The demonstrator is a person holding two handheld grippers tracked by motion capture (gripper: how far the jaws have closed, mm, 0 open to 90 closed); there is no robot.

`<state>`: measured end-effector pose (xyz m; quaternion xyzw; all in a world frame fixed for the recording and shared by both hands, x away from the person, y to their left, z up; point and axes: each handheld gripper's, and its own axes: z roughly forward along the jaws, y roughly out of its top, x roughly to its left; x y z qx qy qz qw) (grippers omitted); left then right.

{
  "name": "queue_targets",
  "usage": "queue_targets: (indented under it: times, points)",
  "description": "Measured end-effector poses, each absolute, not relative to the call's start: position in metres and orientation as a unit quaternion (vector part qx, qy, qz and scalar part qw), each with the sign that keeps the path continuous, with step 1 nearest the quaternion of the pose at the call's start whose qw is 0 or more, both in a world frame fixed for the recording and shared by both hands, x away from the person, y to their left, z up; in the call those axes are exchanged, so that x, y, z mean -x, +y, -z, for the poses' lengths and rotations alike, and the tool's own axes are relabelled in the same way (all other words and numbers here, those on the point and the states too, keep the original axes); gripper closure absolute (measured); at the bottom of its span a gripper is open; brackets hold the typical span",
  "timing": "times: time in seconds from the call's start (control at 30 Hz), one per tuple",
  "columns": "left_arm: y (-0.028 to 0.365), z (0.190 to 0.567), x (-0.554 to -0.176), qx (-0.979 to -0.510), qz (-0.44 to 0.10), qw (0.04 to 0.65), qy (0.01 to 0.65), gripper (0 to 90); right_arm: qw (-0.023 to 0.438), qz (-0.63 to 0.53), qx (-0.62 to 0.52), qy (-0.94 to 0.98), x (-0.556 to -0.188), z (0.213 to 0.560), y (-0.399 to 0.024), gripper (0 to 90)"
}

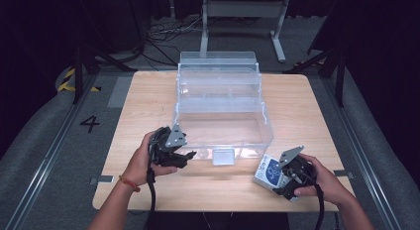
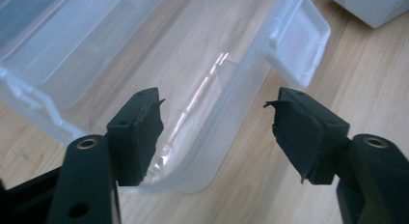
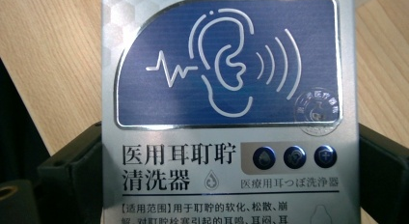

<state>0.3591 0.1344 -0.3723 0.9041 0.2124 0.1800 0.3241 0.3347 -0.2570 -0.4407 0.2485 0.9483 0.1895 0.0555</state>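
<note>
Right gripper (image 1: pixel 286 184) at the near right of the table, jaws closed on either side of a small silver-and-blue box (image 1: pixel 269 173) with an ear graphic; in the right gripper view the box (image 3: pixel 226 108) sits squarely between the jaws and hides the pad faces. Left gripper (image 1: pixel 184 156) at the front left corner of the open clear plastic organiser (image 1: pixel 223 123), jaws partly apart and holding nothing; in the left gripper view the bin's front wall (image 2: pixel 231 137) runs between the two pads (image 2: pixel 144 132) without touching either. Risks, as I judge them: the box has glossy faces and could slip or pivot in the grip once carried; it could catch the bin's front rim or the white latch (image 2: pixel 299 45) on the way in; the light, unheld bin may skid on the smooth wood if bumped. Surface is a pale wooden tabletop (image 1: pixel 148 101), bare otherwise. Room dark, grey floor, cables and a metal stand behind, a painted number on the floor at left
</note>
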Motion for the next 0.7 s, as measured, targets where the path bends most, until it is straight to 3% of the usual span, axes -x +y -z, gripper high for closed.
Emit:
queue_targets:
  times: [0.33, 0.47, 0.5, 0.63, 0.7]
  points:
    - [0.116, 0.387, -0.391, -0.938, -0.133, 0.262, 0.186, 44.4, 0.055, -0.188, -0.260, 0.946, -0.333, 0.447, -0.265, 4.4]
    - [0.114, 0.390, -0.395, -0.947, -0.119, 0.248, 0.165, 58.8, 0.054, -0.187, -0.261, 0.945, -0.331, 0.447, -0.267, 4.4]
    - [0.113, 0.392, -0.396, -0.953, -0.113, 0.236, 0.150, 58.8, 0.054, -0.189, -0.262, 0.945, -0.330, 0.447, -0.267, 4.5]
    - [0.116, 0.398, -0.397, -0.963, -0.094, 0.223, 0.122, 76.2, 0.054, -0.188, -0.265, 0.944, -0.329, 0.448, -0.269, 4.5]
    - [0.120, 0.398, -0.399, -0.962, -0.086, 0.225, 0.126, 76.7, 0.053, -0.187, -0.267, 0.944, -0.329, 0.448, -0.269, 4.5]
